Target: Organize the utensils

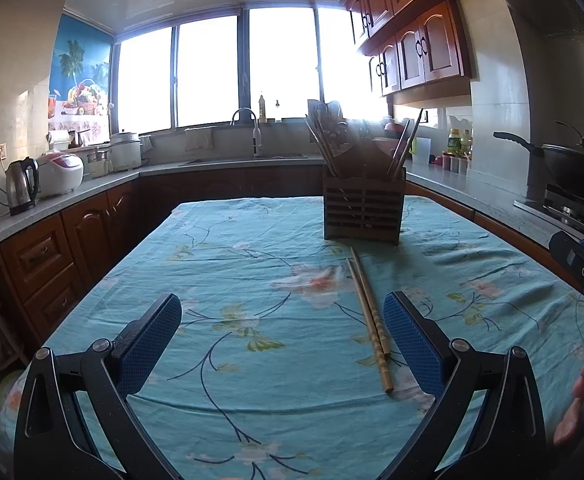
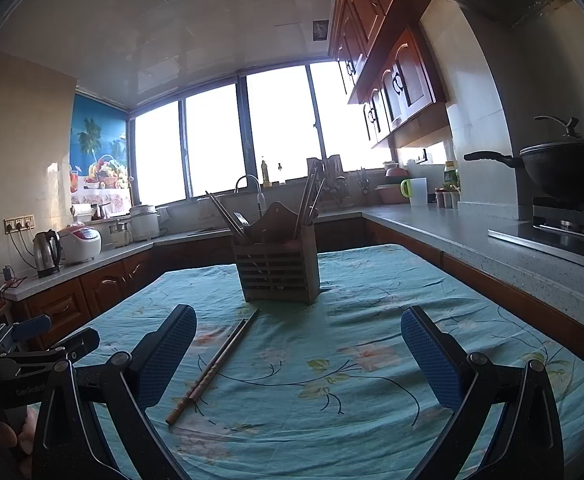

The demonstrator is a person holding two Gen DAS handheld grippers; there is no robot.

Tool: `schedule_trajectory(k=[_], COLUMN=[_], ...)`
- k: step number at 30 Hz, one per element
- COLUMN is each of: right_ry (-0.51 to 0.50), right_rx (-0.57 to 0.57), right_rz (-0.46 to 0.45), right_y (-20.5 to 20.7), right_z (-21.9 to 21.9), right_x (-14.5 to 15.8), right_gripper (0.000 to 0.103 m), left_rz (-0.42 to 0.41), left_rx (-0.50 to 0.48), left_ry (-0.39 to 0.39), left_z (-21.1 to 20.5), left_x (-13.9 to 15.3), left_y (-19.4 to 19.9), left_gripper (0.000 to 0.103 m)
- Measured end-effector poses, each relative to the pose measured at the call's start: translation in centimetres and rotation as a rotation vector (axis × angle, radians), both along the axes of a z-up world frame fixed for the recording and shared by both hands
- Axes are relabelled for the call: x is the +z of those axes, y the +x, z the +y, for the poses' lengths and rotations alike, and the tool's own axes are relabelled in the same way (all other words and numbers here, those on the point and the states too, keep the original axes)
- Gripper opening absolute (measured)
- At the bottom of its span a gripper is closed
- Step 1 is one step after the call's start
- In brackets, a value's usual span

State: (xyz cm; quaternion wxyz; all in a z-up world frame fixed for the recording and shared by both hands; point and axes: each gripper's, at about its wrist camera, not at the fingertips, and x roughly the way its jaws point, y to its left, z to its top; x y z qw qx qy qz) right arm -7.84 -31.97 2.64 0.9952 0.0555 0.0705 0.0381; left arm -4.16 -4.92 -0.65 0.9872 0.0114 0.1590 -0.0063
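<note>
- Over the table I've got both grippers hovering w/ nothing in them. Left gripper (image 1: pixel 282 336) is spread wide, blue pads (image 1: pixel 411 346) well apart, touching nothing.
- Right gripper (image 2: pixel 297 350) is likewise spread wide, pads clear of the cloth, nothing between them.
- Floral teal tablecloth (image 1: pixel 228 264) covers the whole table; a few wrinkles but otherwise flat.
- Wooden slatted utensil holder (image 1: pixel 363 208) stands upright toward the far end of the table, w/ chopsticks and other utensils leaning out both sides; can't tell which compartment each sits in.
- Around the table: counter w/ kettle (image 1: pixel 22 186) and rice cooker (image 1: pixel 60 174) on the left, sink faucet (image 1: pixel 248 120) under the window, black wok (image 1: pixel 571 166) on the stove at right. None of it blocks the way.
- Pair of bamboo chopsticks (image 1: pixel 367 316) lies flat on the cloth, side by side and touching, between the holder and the grippers, tips pointing toward the holder.
- From the left wrist cam the pair sits just beside the inside of my right-hand pad, thick ends nearest me.
- From the right wrist cam the pair (image 2: pixel 214 366) lies near the left-hand pad, angled diagonally, off to the left of the gap's centre.
</note>
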Motion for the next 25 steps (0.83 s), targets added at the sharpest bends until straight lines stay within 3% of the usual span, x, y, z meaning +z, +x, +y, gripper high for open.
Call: schedule_trajectory(k=[25], right_ry=[-0.015], right_rx=[-0.019], right_rz=[0.037], right_y=[1.1], right_z=[-0.3], right_x=[0.1], right_gripper=[0.103], left_rz=[0.023], left_rx=[-0.028], left_ry=[-0.017], left_z=[0.0], left_x=[0.5], left_y=[0.5], left_gripper=[0.103])
